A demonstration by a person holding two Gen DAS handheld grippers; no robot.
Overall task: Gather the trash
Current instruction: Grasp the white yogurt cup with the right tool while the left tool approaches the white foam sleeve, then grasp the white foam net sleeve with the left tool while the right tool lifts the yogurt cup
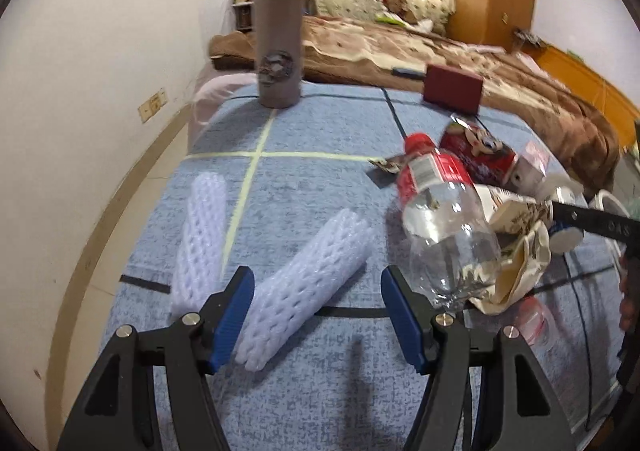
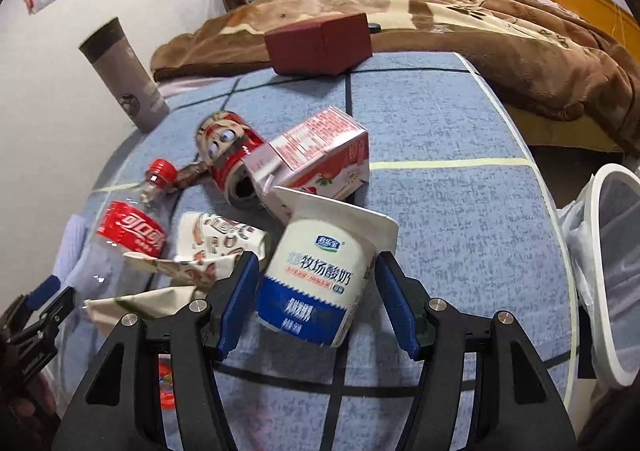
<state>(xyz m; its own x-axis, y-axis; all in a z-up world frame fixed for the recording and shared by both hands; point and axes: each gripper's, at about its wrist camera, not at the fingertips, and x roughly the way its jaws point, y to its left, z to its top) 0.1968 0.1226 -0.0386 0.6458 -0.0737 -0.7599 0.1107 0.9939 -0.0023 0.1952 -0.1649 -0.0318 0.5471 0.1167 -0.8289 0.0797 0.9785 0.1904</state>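
Left wrist view is the only one that really shows the two white foam net sleeves (image 1: 280, 283), lying on the blue tablecloth (image 1: 320, 123). The left gripper (image 1: 316, 315) hangs over the near one with its jaws standing apart; the left pad overlaps the sleeve's near end, but whether it touches is hard to tell, and nothing is clamped. To the right sits the trash pile: a clear plastic bottle (image 1: 444, 219) with a red cap and label, lying on its side, and crumpled paper wrappers (image 1: 516, 247) touching it. Far left stands a grey tumbler (image 1: 278, 39), far right a dark red box (image 1: 452, 89).

Right wrist view gives what the other one doesn't: a white and blue yogurt cup (image 2: 320, 271) sits tilted between the fingers of the right gripper (image 2: 316, 303). The pads are just beside the cup's sides, and there seems to be a sliver of gap on each side, so it reads as open around the cup, not squeezing. Just beyond the cup lie a pink and white milk carton (image 2: 320, 155) and a red cartoon can (image 2: 228, 155) on its side, touching each other. At the right edge, off the table, a white bin (image 2: 616, 271) with a plastic liner shows up, which the left camera never catches. The left gripper's black frame pokes in at the lower left.
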